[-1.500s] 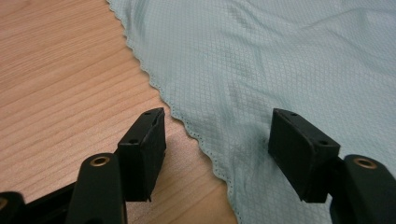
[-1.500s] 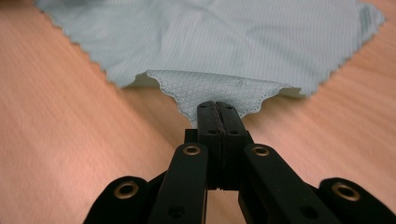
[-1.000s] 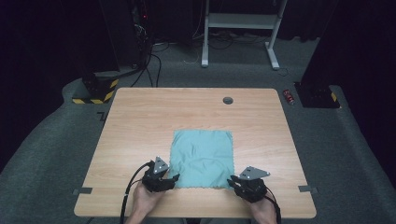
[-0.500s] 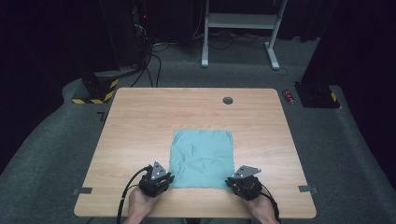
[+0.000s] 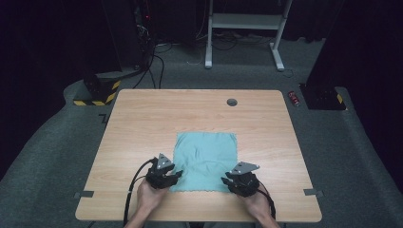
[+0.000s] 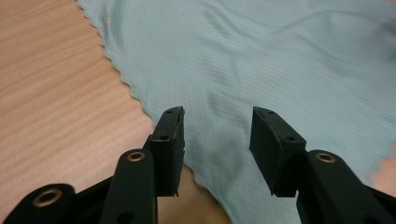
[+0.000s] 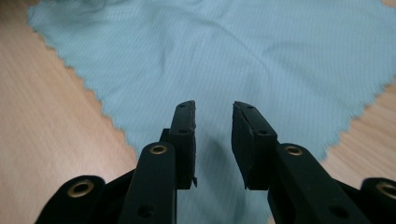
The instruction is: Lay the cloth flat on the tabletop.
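A light blue cloth with a zigzag-cut edge lies spread flat on the wooden table. My left gripper sits low at the cloth's near left corner. Its jaws have just been opening and stand apart over the cloth, gripping nothing, as the left gripper view shows. My right gripper is at the near right corner. Its jaws have also just been opening, with a narrower gap above the cloth, seen in the right gripper view. Neither pair of pads presses on fabric.
A small round dark grommet sits near the table's far edge. Bare wood surrounds the cloth on all sides. Beyond the table are a white desk frame, cables and a yellow-black striped base on the floor.
Both grippers' jaws stood closer together half a second ago and are wider apart now. The right gripper has shifted a little left along the cloth's near edge. The cloth lies smoother.
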Motion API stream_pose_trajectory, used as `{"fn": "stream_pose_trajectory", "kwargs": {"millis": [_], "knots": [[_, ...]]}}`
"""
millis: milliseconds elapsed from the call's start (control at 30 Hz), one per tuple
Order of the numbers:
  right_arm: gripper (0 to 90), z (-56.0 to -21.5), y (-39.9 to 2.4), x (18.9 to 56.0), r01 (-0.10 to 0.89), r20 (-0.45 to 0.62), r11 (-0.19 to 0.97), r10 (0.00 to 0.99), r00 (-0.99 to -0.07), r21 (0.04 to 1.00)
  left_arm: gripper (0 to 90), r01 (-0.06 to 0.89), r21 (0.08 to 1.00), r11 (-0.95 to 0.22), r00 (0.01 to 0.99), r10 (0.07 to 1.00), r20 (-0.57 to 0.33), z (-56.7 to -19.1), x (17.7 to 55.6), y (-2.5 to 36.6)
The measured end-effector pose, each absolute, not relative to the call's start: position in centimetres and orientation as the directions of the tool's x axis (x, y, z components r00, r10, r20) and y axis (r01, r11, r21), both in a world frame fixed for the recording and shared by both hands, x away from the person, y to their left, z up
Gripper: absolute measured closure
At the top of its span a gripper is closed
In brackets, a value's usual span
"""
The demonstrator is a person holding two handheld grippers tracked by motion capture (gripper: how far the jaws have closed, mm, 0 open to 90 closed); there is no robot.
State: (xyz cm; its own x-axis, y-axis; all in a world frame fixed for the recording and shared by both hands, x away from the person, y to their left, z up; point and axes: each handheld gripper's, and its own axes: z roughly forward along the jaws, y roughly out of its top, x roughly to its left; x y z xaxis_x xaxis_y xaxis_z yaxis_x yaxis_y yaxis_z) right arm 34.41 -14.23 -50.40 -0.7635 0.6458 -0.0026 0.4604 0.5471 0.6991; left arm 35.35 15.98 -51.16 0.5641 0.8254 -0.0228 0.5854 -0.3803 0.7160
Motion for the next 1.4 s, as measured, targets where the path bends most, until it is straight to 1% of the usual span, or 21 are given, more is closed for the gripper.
{"fn": "stream_pose_trajectory", "kwargs": {"millis": [133,200,300,333,367,433,500,567,700,800,900,1033,1067,1167,1200,1300,1400], "knots": [[70.9,-51.0,-13.4,35.2,0.474,0.013,0.533,0.655,-0.756,0.701,56.0,0.589,0.697,-0.408,0.541,0.84,0.035,-51.6,36.3,15.9],[71.2,-51.4,-13.2,35.3,0.483,0.014,0.541,0.656,-0.755,0.688,56.1,0.584,0.697,-0.416,0.545,0.837,0.043,-51.6,36.2,16.1],[71.9,-51.6,-13.4,35.0,0.46,-0.011,0.558,0.644,-0.765,0.691,56.5,0.592,0.689,-0.418,0.549,0.835,0.035,-51.5,36.1,16.7],[71.9,-51.6,-13.5,34.9,0.454,-0.019,0.564,0.64,-0.768,0.69,56.0,0.6,0.679,-0.423,0.551,0.834,0.034,-51.4,36.2,17.0],[71.7,-51.6,-13.6,34.8,0.453,-0.024,0.569,0.64,-0.768,0.686,54.8,0.595,0.672,-0.441,0.551,0.833,0.059,-51.3,36.3,17.2],[71.2,-51.5,-13.7,34.8,0.447,-0.03,0.575,0.636,-0.771,0.685,52.5,0.601,0.665,-0.442,0.552,0.832,0.055,-51.2,36.5,17.6],[68.2,-51.5,-13.6,34.9,0.453,-0.031,0.576,0.64,-0.768,0.681,50.1,0.598,0.666,-0.446,0.553,0.831,0.061,-51.1,36.7,17.9],[66.6,-51.4,-13.4,34.9,0.456,-0.026,0.574,0.641,-0.767,0.68,48.7,0.593,0.687,-0.42,0.548,0.836,0.039,-50.9,37.1,18.0],[66.4,-50.8,-12.6,34.8,0.43,-0.01,0.532,0.636,-0.771,0.73,46.8,0.597,0.723,-0.346,0.518,0.855,-0.018,-50.3,38.7,18.3],[66.4,-50.7,-11.4,34.8,0.4,-0.017,0.537,0.613,-0.79,0.743,46.6,0.604,0.739,-0.296,0.494,0.868,-0.056,-50.0,40.5,18.4],[66.7,-51.0,-9.9,34.7,0.384,-0.01,0.543,0.586,-0.81,0.746,47.4,0.632,0.739,-0.234,0.457,0.882,-0.112,-50.1,42.7,18.5],[66.8,-51.4,-7.7,34.6,0.381,0.018,0.552,0.551,-0.834,0.742,48.9,0.661,0.718,-0.219,0.427,0.896,-0.12,-50.3,45.2,18.2],[66.7,-51.5,-7.0,34.5,0.371,0.018,0.559,0.537,-0.843,0.742,49.6,0.656,0.726,-0.208,0.42,0.899,-0.121,-50.4,45.7,18.2],[66.0,-51.7,-5.3,34.0,0.346,0.01,0.572,0.508,-0.862,0.744,50.5,0.674,0.709,-0.209,0.406,0.906,-0.119,-50.8,46.9,17.9],[65.9,-51.7,-4.7,33.9,0.33,0.003,0.578,0.493,-0.87,0.746,50.7,0.665,0.718,-0.205,0.402,0.908,-0.114,-51.0,47.2,17.9],[65.6,-51.8,-3.0,33.5,0.31,0.013,0.576,0.46,-0.888,0.756,51.1,0.672,0.72,-0.174,0.384,0.913,-0.138,-51.9,47.9,18.1],[64.5,-51.8,-2.0,33.2,0.305,0.027,0.57,0.442,-0.896,0.763,51.4,0.663,0.728,-0.175,0.383,0.915,-0.129,-52.0,48.1,18.2]]}}
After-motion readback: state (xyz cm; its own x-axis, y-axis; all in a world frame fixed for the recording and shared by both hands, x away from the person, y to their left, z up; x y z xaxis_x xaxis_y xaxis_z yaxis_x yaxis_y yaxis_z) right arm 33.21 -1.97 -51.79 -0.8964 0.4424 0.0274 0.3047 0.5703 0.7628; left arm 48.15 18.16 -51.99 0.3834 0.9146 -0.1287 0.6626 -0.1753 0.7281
